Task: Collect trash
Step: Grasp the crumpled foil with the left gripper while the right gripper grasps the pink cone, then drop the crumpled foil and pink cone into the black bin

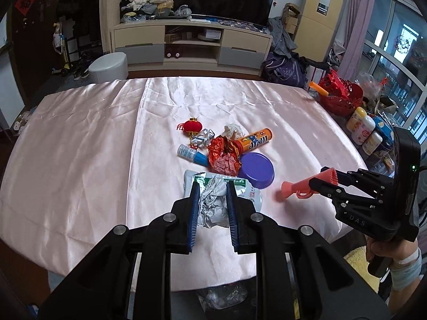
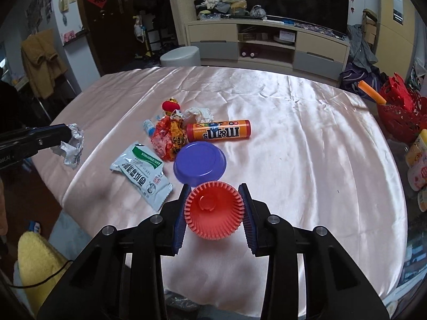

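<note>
A crumpled foil ball point(image 1: 213, 208) is clamped between the narrowly set fingers of the left gripper point(image 1: 212, 186) and is held above the near left part of the table; in the right wrist view the same ball point(image 2: 72, 145) is seen raised clear of the pink cloth point(image 2: 307, 146). A red ridged cup point(image 2: 214, 210) is gripped across its rim by the right gripper point(image 2: 214, 197), whose fingers are closed against the cup's sides.

The remaining trash is gathered near the middle of the cloth. A white and green packet point(image 2: 141, 174) lies flat, just beside a purple lid point(image 2: 199, 164). A crumpled red wrapper point(image 2: 168, 138) rests between the packet and an orange candy tube point(image 2: 218, 130). A small red lantern point(image 2: 171, 105), a white tissue point(image 2: 200, 113) and a small blue bottle point(image 2: 149, 127) lie behind the wrapper.
</note>
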The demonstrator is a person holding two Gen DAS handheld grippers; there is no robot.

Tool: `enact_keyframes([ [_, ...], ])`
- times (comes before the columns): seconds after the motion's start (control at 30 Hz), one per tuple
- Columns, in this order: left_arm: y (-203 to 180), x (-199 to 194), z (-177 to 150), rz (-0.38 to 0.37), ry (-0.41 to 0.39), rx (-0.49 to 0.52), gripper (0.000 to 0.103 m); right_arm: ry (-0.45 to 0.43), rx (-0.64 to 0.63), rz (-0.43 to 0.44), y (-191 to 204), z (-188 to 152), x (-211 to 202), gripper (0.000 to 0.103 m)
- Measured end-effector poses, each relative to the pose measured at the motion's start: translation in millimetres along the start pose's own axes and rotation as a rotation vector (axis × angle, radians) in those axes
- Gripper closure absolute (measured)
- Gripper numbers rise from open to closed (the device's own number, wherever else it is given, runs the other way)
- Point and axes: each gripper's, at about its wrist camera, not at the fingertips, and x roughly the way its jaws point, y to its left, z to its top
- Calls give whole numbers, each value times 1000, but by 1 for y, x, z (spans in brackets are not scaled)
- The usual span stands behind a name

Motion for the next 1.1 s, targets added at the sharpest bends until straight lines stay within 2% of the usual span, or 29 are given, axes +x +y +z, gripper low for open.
enact_keyframes([
  [0.33,-15,-35,-68,-28,23,7,85,-9,26,41,20,-51,-43,66],
  [0.43,-18,-36,-90,-33,42,13,85,16,59,90,25,-69,-46,65],
  [0.73,-24,-17,-153,-50,138,10,85,110,81,99,44,-121,-32,66],
  [1.1,-32,27,-216,-99,296,-12,85,245,115,38,58,-169,8,65],
])
